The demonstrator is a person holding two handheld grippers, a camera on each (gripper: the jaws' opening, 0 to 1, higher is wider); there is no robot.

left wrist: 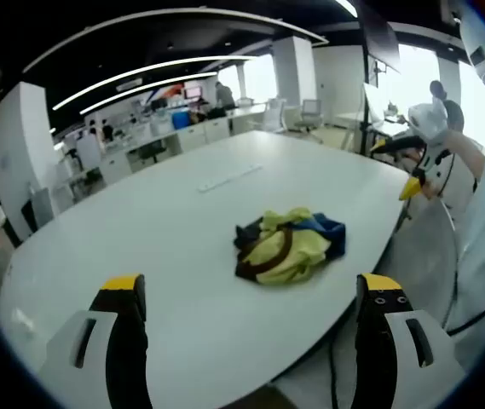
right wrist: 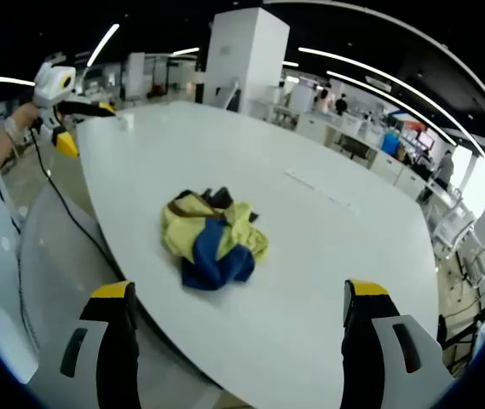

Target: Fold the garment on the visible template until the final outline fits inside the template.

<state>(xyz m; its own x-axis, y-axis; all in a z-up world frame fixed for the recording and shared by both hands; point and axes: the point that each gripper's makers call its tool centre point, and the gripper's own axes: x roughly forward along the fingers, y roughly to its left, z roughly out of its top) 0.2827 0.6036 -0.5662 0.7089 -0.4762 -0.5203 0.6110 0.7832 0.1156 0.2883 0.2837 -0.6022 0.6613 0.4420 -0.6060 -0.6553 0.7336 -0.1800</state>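
Garment lies crumpled in a heap on the white counter — yellow, blue and dark brown cloth bunched together, unfolded. In the left gripper view the heap sits near the counter's rounded near edge, ahead of the left tool and a little toward its right jaw; the two yellow-tipped jaws stand wide apart with nothing between them, clear of the cloth. The other tool shows beyond the garment at the counter's far side, held in a person's hand, apart from the heap.

In the right gripper view the garment rests on the counter close to its curved edge, with the blue part nearest the camera and the yellow part behind it. The right tool hangs short of the heap, its jaws spread and empty. A pale strip lies flat on the counter beyond the garment, well apart from it. Desks and chairs stand past the counter.
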